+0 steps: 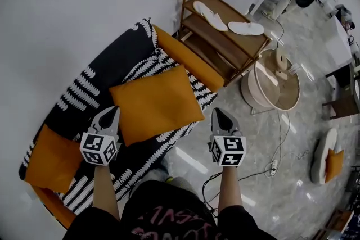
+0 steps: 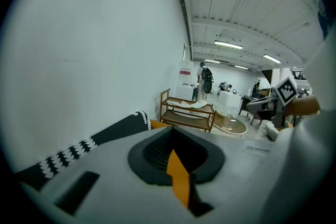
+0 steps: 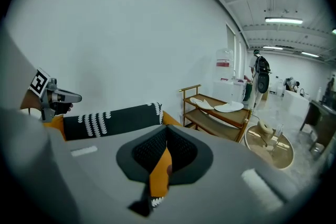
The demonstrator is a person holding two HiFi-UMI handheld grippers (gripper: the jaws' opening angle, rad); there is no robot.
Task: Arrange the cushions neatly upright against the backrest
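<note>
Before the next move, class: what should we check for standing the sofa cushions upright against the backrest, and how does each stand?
1. Middle cushion upright: not ok, it lies flat on the seat.
2. Left gripper open to grasp: not ok, shut and empty.
3. Right gripper open: not ok, shut and empty.
4. Backrest free behind that cushion: ok.
5. End cushion upright: cannot tell.

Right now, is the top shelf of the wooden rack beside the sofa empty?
No, white slippers lie on the top shelf of the brown wooden rack.
</note>
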